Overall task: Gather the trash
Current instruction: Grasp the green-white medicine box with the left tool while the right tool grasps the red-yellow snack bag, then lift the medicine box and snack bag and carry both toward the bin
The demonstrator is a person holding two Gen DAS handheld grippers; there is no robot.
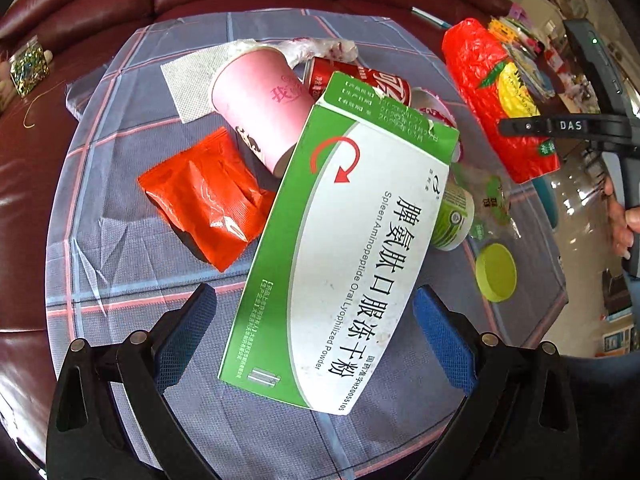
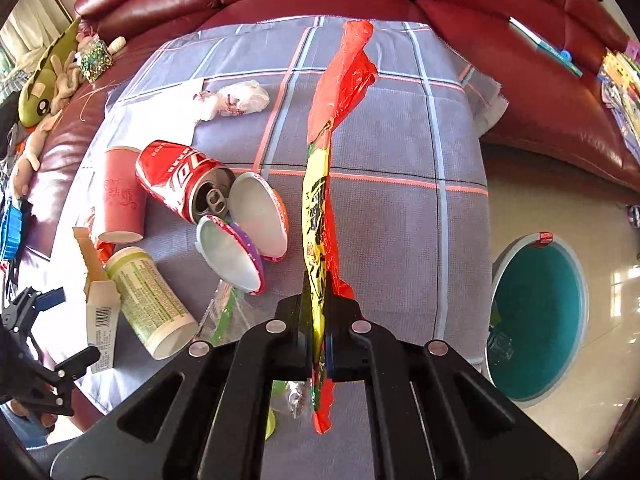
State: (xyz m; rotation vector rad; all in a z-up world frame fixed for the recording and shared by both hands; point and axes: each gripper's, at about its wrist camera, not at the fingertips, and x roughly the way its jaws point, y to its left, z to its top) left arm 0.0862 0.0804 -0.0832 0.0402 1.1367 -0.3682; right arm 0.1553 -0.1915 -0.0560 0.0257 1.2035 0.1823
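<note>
Now, from the left wrist, the left gripper [image 1: 316, 336] is spread wide around the green-white medicine box [image 1: 340, 248], pads not touching it. From the right wrist, the right gripper [image 2: 318, 320] is pinching the red-yellow wrapper [image 2: 320, 200], which stretches ahead of it; the teal bin [image 2: 538, 316] is to its right.

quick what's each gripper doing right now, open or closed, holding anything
Left gripper: open, jaws either side of the green and white box, not pressing it.
Right gripper: closed on the red and yellow wrapper.

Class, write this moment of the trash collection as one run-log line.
left gripper: open, medicine box between fingers | right gripper: shut on red-and-yellow wrapper | teal bin: beside sofa edge
</note>
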